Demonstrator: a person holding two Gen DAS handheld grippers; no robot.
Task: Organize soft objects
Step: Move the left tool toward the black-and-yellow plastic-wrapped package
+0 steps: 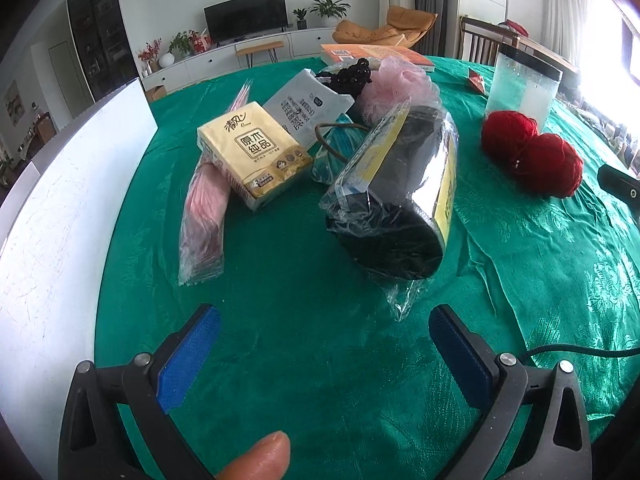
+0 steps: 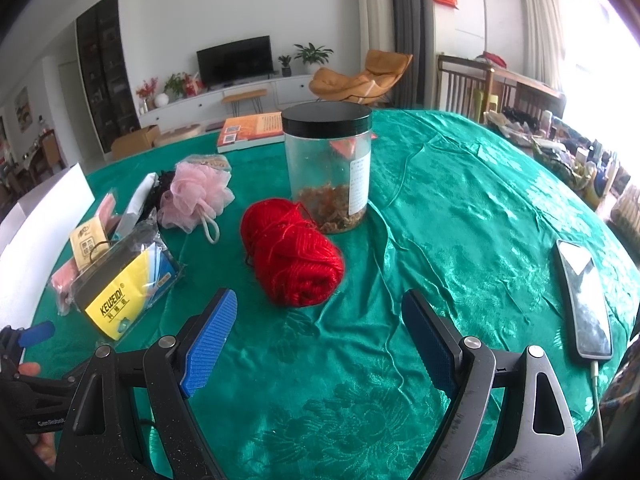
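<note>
On the green-clothed counter (image 2: 460,208), soft goods lie in a loose cluster toward the left. Left tongs (image 1: 324,338) hover low over bare cloth, blue pads spread wide, nothing between them; a fingertip (image 1: 260,458) shows at the bottom edge. Just ahead of them lies a plastic-wrapped black and yellow pack (image 1: 396,196), tilted. Beyond it, a tissue pack (image 1: 254,152) rests partly on a bagged pink item (image 1: 204,216). Pink bath pouf (image 1: 394,88) sits behind, touching a dark lacy bundle (image 1: 352,74). White board (image 1: 60,216) stands along the left edge. Right tongs (image 2: 316,326) also gape, empty, pads apart above the cloth. Red yarn skein (image 2: 294,252) lies just past them, near a clear jar (image 2: 328,168) with black lid. Phone (image 2: 584,300) lies at right, well apart, cable plugged in. Orange book (image 2: 252,126) sits at the far edge.
</note>
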